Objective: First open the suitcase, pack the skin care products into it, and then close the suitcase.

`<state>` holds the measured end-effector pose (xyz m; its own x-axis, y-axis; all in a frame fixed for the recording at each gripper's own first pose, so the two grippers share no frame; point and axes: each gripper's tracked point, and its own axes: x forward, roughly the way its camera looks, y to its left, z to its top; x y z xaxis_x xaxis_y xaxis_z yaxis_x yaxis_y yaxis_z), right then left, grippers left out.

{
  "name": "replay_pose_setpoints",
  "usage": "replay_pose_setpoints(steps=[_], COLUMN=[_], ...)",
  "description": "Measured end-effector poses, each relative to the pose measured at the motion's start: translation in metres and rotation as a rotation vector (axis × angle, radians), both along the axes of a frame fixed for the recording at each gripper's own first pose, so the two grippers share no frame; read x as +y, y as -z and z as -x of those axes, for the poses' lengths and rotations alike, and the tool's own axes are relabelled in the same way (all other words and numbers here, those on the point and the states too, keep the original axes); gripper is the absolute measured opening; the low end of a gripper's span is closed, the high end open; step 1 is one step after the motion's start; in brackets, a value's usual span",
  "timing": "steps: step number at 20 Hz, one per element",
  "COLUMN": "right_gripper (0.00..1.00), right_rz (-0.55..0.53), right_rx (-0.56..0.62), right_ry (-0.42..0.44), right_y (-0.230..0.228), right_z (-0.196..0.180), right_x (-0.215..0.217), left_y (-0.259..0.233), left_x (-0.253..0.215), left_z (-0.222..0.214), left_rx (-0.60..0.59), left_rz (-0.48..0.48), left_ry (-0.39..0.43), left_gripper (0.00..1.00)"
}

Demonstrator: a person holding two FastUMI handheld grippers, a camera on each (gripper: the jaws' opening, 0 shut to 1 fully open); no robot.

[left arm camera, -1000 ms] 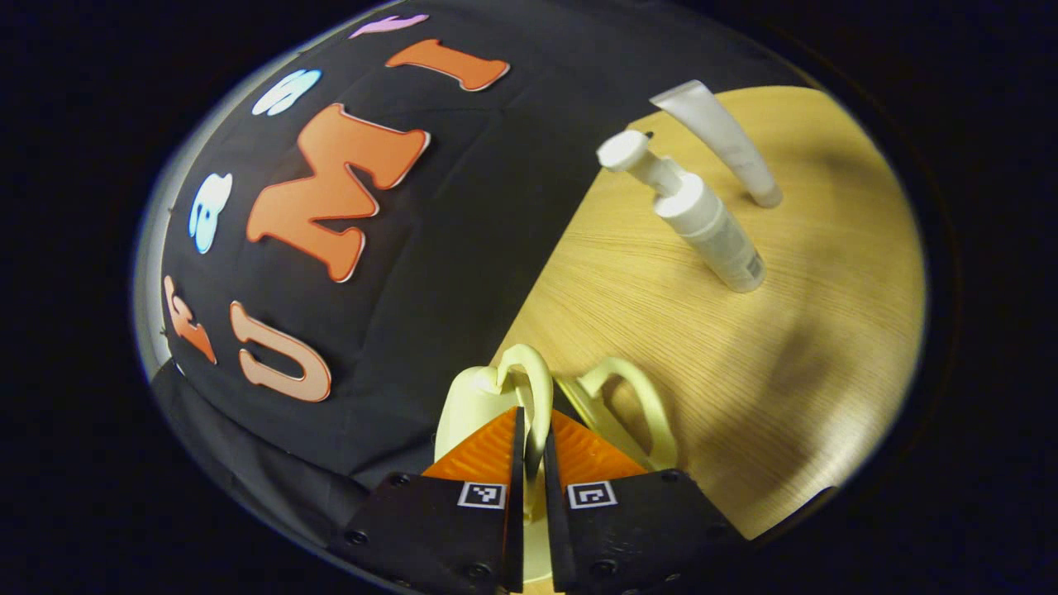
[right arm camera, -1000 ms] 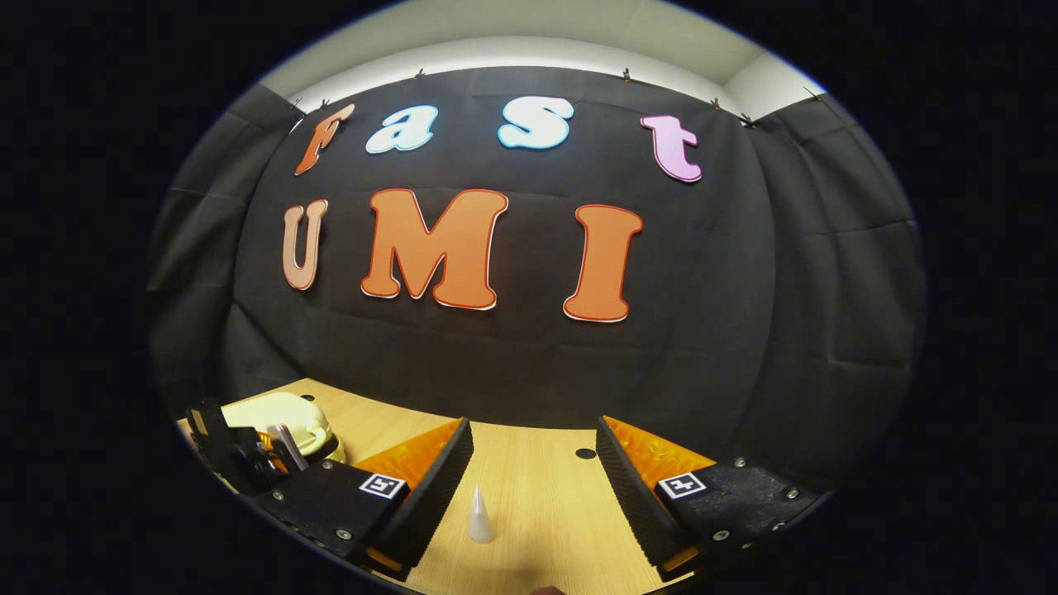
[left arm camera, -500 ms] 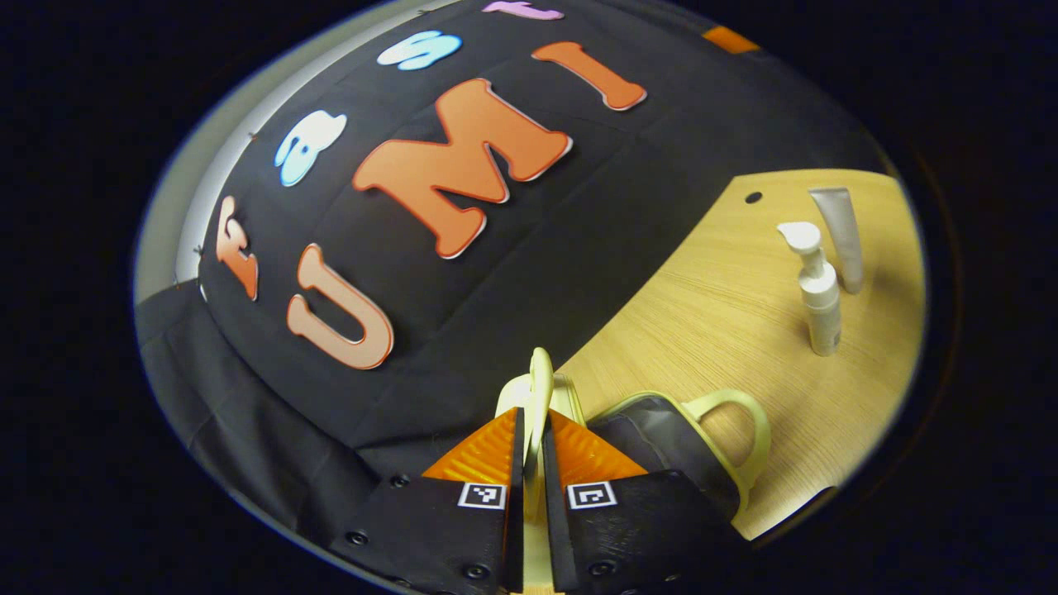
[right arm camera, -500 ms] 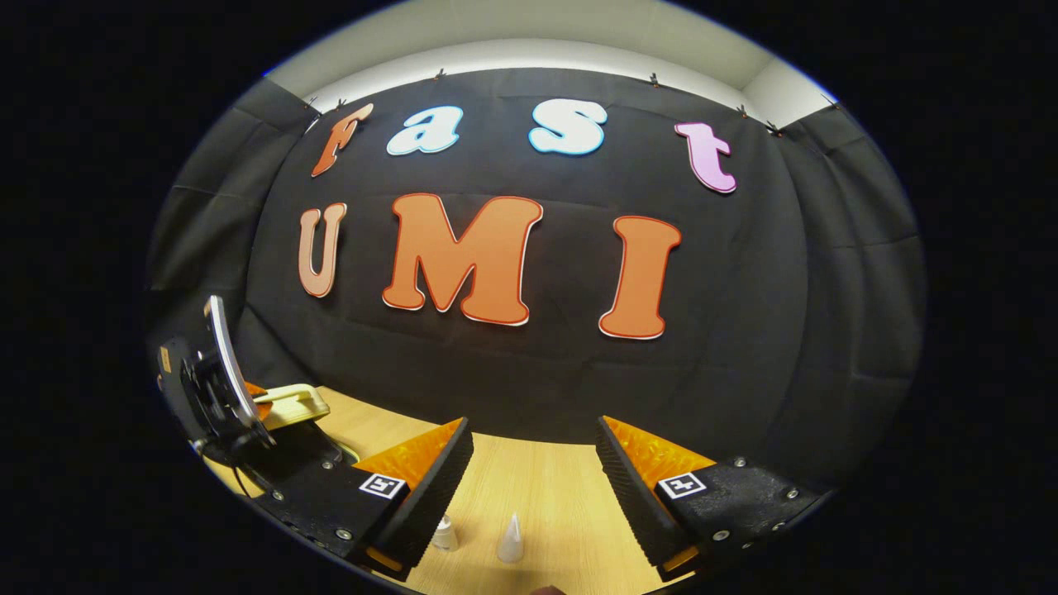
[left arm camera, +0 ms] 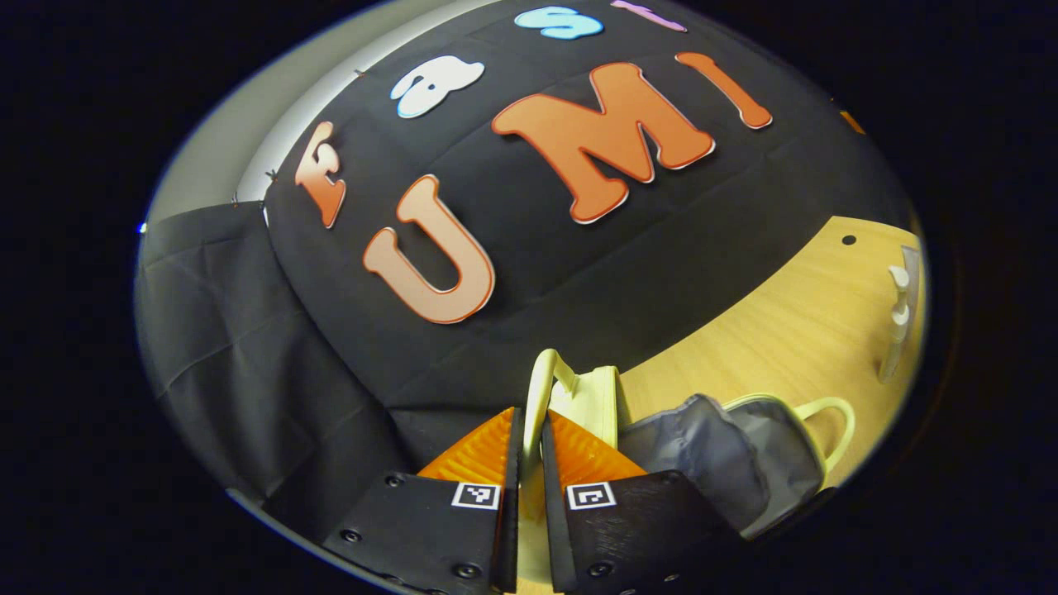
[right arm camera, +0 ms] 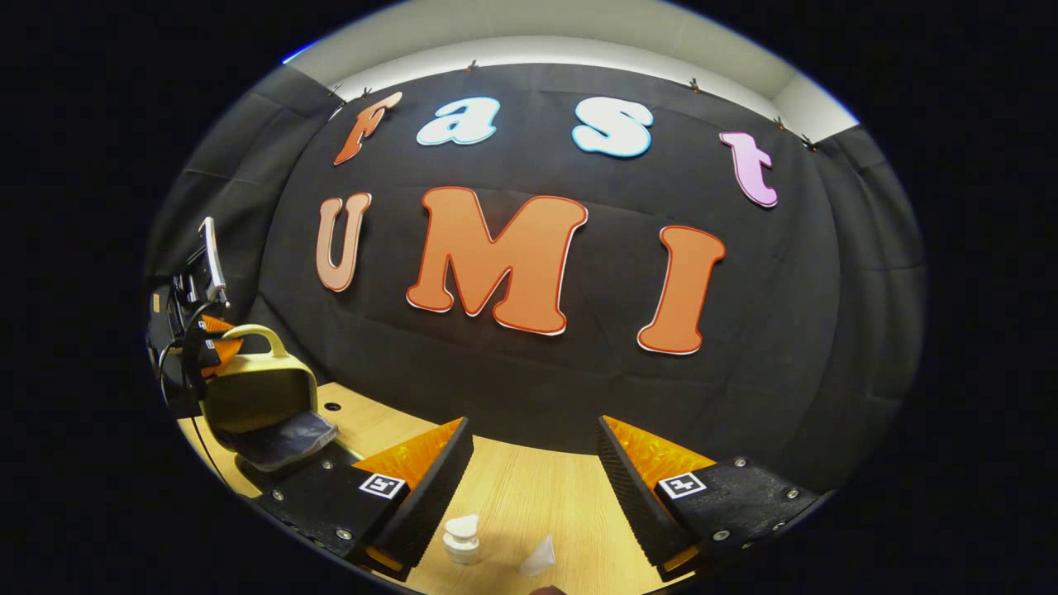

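Clamping the thin curved handle (left arm camera: 541, 388) of the pale-yellow suitcase (left arm camera: 599, 401), the left tongs (left arm camera: 526, 430) hold its lid raised, grey fabric lining (left arm camera: 719, 454) exposed. Right gripper view: right tongs (right arm camera: 533, 459) are spread wide above the wood-grain counter (right arm camera: 512, 496), over a white pump bottle (right arm camera: 461, 537) and a tube (right arm camera: 539, 558).

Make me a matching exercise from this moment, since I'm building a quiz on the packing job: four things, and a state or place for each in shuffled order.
1. left tongs
2. right tongs
3. suitcase lid
4. pump bottle

a. standing on the table
b. open, holding nothing
c. raised, lining showing
d. shut on the lid handle

Pairs: 1-d, 2-b, 3-c, 4-a
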<state>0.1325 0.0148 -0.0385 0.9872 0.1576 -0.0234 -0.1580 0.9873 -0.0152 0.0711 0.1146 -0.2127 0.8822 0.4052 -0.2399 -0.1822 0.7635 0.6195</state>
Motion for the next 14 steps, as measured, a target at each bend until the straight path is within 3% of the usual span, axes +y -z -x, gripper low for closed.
replay_pose_setpoints(steps=[10, 14], right_gripper=[0.95, 0.95], right_rz=[0.024, 0.040], right_rx=[0.019, 0.035], right_ry=[0.016, 0.031], right_y=[-0.008, -0.009], right_z=[-0.015, -0.019], right_x=[0.040, 0.051], left_y=[0.026, 0.061], left_x=[0.150, 0.209], left_z=[0.005, 0.007], left_rx=[0.033, 0.086], left_rz=[-0.024, 0.068], left_ry=[-0.130, -0.208], left_gripper=[0.18, 0.18])
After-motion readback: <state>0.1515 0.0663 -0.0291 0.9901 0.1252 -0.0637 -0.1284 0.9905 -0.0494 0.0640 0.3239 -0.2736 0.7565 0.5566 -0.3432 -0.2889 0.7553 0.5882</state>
